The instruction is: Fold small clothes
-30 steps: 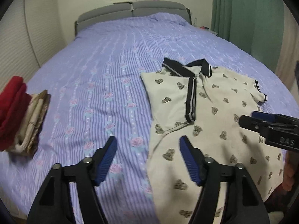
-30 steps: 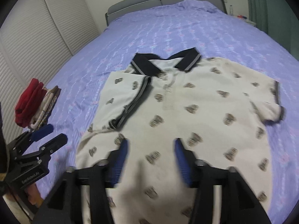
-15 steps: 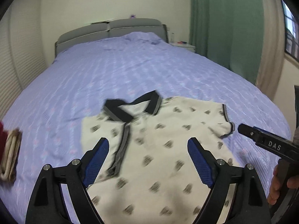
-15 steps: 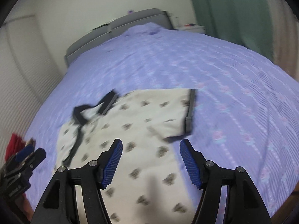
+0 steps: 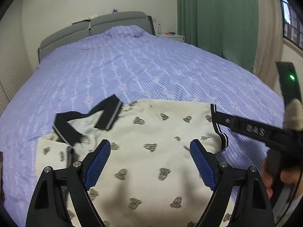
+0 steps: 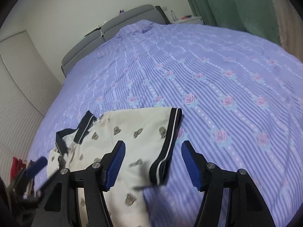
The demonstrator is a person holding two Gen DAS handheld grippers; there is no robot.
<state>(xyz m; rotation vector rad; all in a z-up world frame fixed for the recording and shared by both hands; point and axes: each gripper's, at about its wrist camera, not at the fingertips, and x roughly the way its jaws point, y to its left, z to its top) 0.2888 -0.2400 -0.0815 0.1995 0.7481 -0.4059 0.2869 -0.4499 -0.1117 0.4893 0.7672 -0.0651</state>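
Observation:
A cream polo shirt [image 5: 155, 132] with dark motifs and a black collar [image 5: 85, 121] lies face up on the purple bedspread; its left side is folded over the front. My left gripper [image 5: 150, 162] is open and empty above the shirt's chest. My right gripper [image 6: 152, 163] is open and empty, with the black-trimmed right sleeve cuff [image 6: 168, 141] between its jaws, not gripped. The shirt also shows in the right wrist view [image 6: 128, 138]. The right gripper's side shows in the left wrist view [image 5: 253, 130].
The bed [image 5: 132, 66] with the rose-striped purple cover stretches to a grey headboard [image 5: 94, 26]. A stack of folded clothes, red on top [image 6: 17, 166], lies at the bed's left edge. Green curtains [image 5: 217, 19] and a nightstand [image 5: 170, 36] are at the right.
Both grippers have swung right across the shirt. The left went from the shirt's left edge to over its chest; the right went from the hem to the right sleeve cuff. Both stayed open.

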